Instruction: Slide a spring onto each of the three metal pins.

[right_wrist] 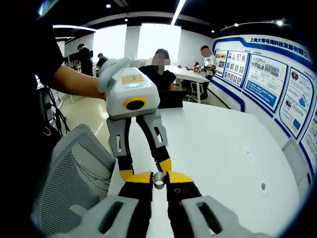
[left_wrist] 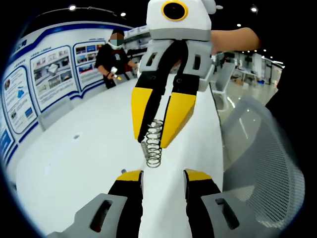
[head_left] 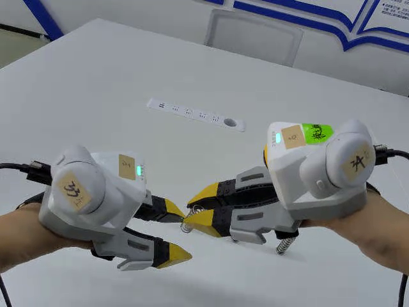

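A small metal spring (left_wrist: 153, 146) is pinched in my right gripper (left_wrist: 151, 141), which is shut on it near one end; the rest of the coil sticks out past the yellow tips. The same spring (right_wrist: 159, 179) sits between my right gripper's (right_wrist: 159, 178) own jaws, and appears in the head view (head_left: 185, 225) below the right gripper (head_left: 190, 212). My left gripper (head_left: 179, 233) faces it tip to tip, open and holding nothing, a short way from the spring's free end. A second spring (head_left: 284, 243) lies on the white table (head_left: 128, 83) under the right gripper's body.
A white power strip (head_left: 195, 115) lies mid-table, beyond both grippers. A white chair (head_left: 252, 35) stands at the far edge. A grey mesh chair (right_wrist: 69, 173) is beside the table's near side. People stand and sit in the room behind.
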A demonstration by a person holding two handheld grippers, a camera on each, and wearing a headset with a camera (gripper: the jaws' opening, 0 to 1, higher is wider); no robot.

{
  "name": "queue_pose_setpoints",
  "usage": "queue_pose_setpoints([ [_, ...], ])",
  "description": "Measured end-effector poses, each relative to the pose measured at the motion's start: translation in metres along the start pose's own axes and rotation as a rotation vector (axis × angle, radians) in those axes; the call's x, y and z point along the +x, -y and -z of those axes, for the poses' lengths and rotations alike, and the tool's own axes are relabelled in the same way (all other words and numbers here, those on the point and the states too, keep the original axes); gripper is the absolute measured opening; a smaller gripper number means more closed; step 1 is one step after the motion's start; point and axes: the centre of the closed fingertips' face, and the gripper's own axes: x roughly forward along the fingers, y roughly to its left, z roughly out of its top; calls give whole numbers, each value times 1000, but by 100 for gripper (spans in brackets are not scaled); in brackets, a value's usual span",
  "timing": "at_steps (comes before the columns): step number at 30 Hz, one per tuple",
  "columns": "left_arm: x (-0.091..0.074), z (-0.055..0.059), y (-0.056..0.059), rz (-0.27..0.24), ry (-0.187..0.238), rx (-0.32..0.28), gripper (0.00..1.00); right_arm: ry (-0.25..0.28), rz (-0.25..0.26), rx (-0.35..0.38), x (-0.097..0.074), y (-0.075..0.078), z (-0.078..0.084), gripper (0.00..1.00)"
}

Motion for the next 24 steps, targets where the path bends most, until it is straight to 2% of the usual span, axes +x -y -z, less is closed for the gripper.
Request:
queue_pose_setpoints([
  [4,-5,6,-8,-35,-6,-19,36,-5,43,15,-3,19,3,11],
  [6,-10,9,-17,-88,-16,-19,41,-5,52,19,-4,27,5,11],
  [8,-14,10,-20,-108,-9,-29,45,-2,67,30,-3,35,7,11],
  [11,-23,10,-26,-138,26,-61,51,-14,86,38,0,48,13,11],
  [13,-26,12,-29,-152,26,-65,53,-20,91,48,4,53,16,11],
  [19,-30,16,-35,-185,41,-102,60,-60,98,68,14,61,29,11],
  [24,-31,16,-36,-195,60,-130,69,-77,96,90,23,66,36,11],
])
